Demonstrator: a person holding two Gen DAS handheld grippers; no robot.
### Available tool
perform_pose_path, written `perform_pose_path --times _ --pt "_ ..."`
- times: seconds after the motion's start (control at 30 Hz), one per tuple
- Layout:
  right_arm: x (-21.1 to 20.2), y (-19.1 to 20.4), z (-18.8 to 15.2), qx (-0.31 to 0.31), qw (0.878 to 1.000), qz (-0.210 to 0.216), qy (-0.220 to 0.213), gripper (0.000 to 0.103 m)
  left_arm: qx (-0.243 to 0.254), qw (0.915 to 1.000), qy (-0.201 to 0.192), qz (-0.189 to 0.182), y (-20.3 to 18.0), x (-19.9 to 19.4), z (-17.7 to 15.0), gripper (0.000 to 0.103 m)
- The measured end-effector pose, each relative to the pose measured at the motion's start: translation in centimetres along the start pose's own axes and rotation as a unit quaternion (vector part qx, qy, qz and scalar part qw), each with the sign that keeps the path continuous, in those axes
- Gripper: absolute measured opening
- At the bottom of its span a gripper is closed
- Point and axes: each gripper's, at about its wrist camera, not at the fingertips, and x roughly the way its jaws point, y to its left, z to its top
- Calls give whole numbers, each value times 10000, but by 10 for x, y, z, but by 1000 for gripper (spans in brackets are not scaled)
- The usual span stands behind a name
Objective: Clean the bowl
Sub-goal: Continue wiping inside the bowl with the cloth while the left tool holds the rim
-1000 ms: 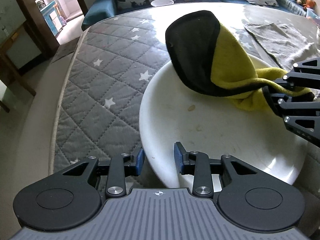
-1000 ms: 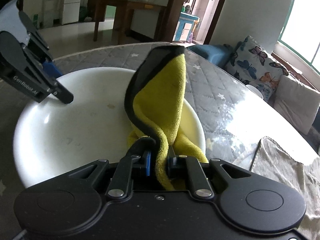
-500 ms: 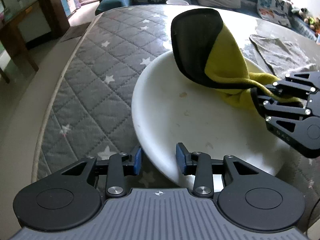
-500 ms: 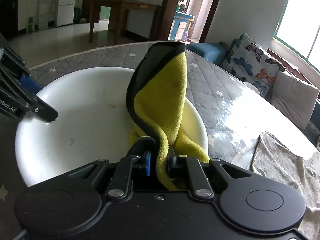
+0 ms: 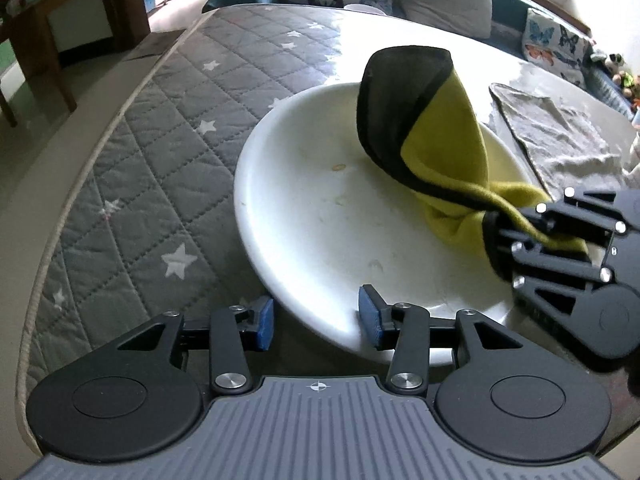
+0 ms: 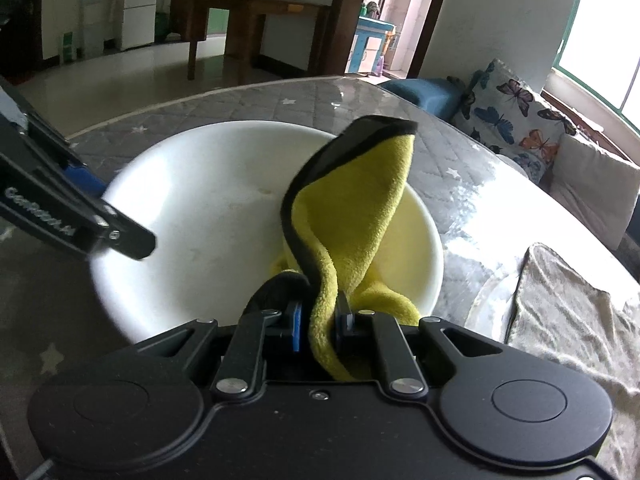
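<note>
Living room lit by daylight.
Butterfly cushions (image 6: 516,120) are set below a bright window (image 6: 600,40); a wooden table (image 6: 256,12) is seen beyond.

Partly legible white lettering, roughly "CenRobot.AI", on the left gripper (image 6: 86,204) finger, blurred

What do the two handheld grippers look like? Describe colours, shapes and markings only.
The left gripper and the right gripper share one build: matte black linkage arms with silver pivot screws, two round black discs at the base, and blue pads on the jaws. The left one's body is ribbed grey with a small crosshair mark. Its side carries blurred white lettering in the right wrist view. No cables, hands or sleeves show.
</note>
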Motion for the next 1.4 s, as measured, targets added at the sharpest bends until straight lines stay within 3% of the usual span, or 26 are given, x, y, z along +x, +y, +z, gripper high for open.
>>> perform_pose_path --times 0.37,0.57,1.07,1.4 --pt "-20 12 3 321 9976 611 70 14 -42 10000 -8 -58 6 -3 -3 37" --pt "-32 7 1 300 9971 705 -15 14 140 9999 22 -88 12 -2 1 34" --pt "-13 -14 -2 -202 9997 134 -1 14 836 9965 65 71 14 4 15 35" --pt "8 -23 5 -295 9996 -21 -5 14 1129 9935 99 126 14 13 27 35"
